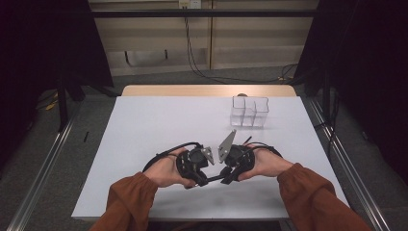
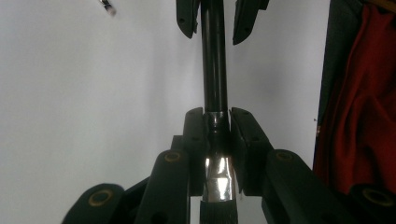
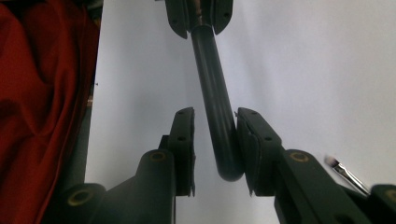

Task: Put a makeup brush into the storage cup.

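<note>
Brush: I see one black-handled brush spanning the gap between my two grippers, low over the worktop near its front edge.
Left gripper: my left gripper has its jaws closed tight on the brush at the silver ferrule; the handle runs straight away from them.
Right gripper: my right gripper has its jaws narrowed around the rounded end of the handle. The handle lies against one jaw, and a slim gap shows beside the other, so the clamp is not complete.
Hands: both hands come in from the bottom, sleeves rust-coloured, and the grippers face each other nose to nose in the high view.
Second brush: a small loose brush lies on the worktop, just beside my right gripper.
Container: one clear divided container stands towards the far right, well apart from the grippers.
Count: two brushes, two grippers, one container.
</note>
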`<state>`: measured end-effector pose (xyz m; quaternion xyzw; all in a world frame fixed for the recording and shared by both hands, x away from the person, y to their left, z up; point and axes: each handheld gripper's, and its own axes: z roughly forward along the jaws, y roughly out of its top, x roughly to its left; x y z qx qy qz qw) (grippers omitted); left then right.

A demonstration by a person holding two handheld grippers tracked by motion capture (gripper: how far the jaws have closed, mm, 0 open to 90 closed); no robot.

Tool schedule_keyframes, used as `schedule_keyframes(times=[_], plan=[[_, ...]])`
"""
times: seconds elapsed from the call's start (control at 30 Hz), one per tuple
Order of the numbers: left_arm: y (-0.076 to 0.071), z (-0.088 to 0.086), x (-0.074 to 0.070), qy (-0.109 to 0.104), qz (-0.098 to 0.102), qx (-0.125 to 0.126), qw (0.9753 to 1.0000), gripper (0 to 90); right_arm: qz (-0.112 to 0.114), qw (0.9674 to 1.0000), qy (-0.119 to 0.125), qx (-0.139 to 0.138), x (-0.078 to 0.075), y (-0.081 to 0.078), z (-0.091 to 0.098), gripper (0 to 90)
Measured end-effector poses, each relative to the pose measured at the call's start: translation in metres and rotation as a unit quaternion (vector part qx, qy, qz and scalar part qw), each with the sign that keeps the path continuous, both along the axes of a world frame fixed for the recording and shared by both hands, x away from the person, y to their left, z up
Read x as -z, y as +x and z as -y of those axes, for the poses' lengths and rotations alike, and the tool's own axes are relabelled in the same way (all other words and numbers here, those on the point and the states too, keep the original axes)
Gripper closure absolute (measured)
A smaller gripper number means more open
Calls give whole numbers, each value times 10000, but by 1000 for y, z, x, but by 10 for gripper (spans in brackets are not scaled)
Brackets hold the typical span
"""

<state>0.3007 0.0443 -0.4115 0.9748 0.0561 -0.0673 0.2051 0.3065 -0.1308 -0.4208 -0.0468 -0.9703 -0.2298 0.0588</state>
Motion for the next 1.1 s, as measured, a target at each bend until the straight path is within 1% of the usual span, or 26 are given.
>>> schedule_keyframes(times=[0.1,0.2,0.23,0.3,0.37,0.4,0.43,0.53,0.57,0.63,0.67,0.7,0.73,0.77,0.83,0.87,0.9,0.93,0.97,1.03,1.1], plan=[[-1,2,1,-71,3,-56,10000,770,-45,10000,46,-43,0,-1,-1,711],[-1,1,0,-113,-17,-8,9999,769,-23,10000,12,-71,0,-1,0,769],[-1,1,0,-126,-32,-11,9999,769,-68,10000,-17,-69,1,-1,0,773],[0,0,-1,-123,3,-13,9999,769,-71,9999,77,-76,2,0,1,778],[1,0,-1,-113,15,29,9999,768,-91,9998,100,-114,3,-1,2,788],[0,0,0,-168,41,-6,9999,768,-79,9999,82,-127,3,-1,2,791],[0,0,0,-144,39,18,9999,767,-93,9998,83,-144,3,-1,2,793],[0,-1,0,-218,6,-55,9997,764,-95,9997,105,-179,3,-2,2,799],[1,-2,-1,-237,26,-26,9997,763,-72,9997,120,-191,3,-1,2,800],[2,-3,-2,-289,-30,-34,9996,760,-124,9997,141,-149,3,0,3,800],[2,-3,-2,-313,43,-49,9995,759,-182,9997,129,-113,2,-1,4,800],[1,-3,-1,-332,61,-71,9994,757,-117,9997,177,-122,2,0,4,801],[1,-3,-2,-336,87,-55,9994,753,-126,9996,217,-150,3,1,5,801],[2,-2,-2,-348,97,-54,9993,742,-249,9996,135,-78,2,-1,5,801],[3,-2,-2,-326,141,-110,9993,649,-240,9996,136,-70,2,-2,6,801],[3,-3,-1,-384,131,-156,9991,629,-245,9996,141,-66,2,-2,6,801],[4,-4,-1,-439,115,-149,9989,628,-232,9996,144,-64,2,-2,7,801],[4,-5,-1,-506,133,-215,9984,619,-146,9997,205,-75,2,-1,7,801],[4,-6,-1,-539,152,-220,9982,595,-151,9996,227,-92,2,-1,8,801],[4,-9,1,-668,134,-385,9969,539,-156,9996,232,-27,2,-1,9,801],[5,-11,3,-745,177,-528,9957,436,-122,9995,277,-27,2,0,11,801]])
